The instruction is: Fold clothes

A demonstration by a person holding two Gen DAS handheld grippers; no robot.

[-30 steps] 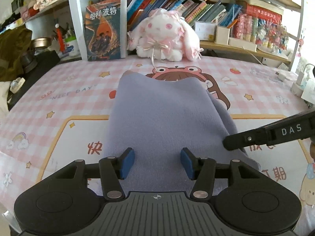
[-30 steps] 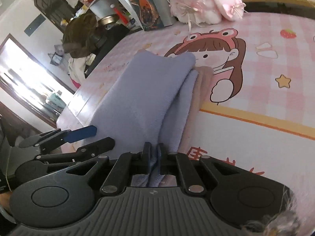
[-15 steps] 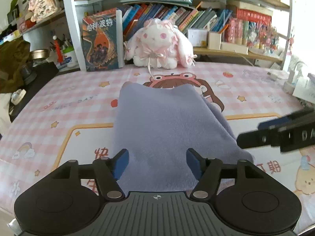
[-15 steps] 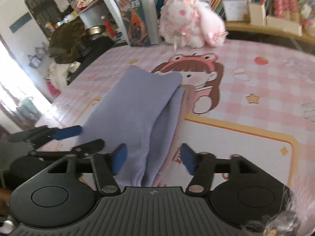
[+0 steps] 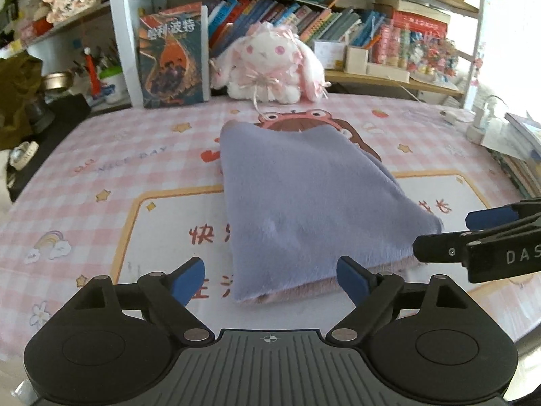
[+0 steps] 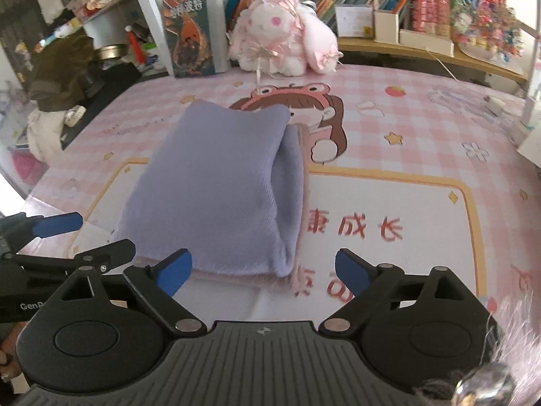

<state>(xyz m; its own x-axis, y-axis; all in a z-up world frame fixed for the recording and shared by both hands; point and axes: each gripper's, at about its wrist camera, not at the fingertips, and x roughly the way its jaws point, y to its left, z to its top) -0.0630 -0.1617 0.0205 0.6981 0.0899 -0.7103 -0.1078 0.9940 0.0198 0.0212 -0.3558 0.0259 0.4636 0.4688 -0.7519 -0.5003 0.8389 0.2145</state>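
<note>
Left wrist view: a folded lavender fleece garment (image 5: 304,203) lies flat on the pink checked cartoon table mat (image 5: 101,176), well short of the white-and-pink plush rabbit (image 5: 270,64) and the upright orange-and-blue illustrated book (image 5: 172,57) at the shelf. Nothing obstructs it. The left gripper (image 5: 270,280) angles downward, jaws released and just been opening, nothing between them. The right gripper (image 5: 473,233) enters from the right edge, marked "DAS". The mat reads "NICE DAY".

Right wrist view: the garment (image 6: 219,186) shows a pink lining at its near edge. The right gripper (image 6: 263,270) is released, just been opening, clear of the cloth. The left gripper (image 6: 67,237), at left, bears "GenR".
</note>
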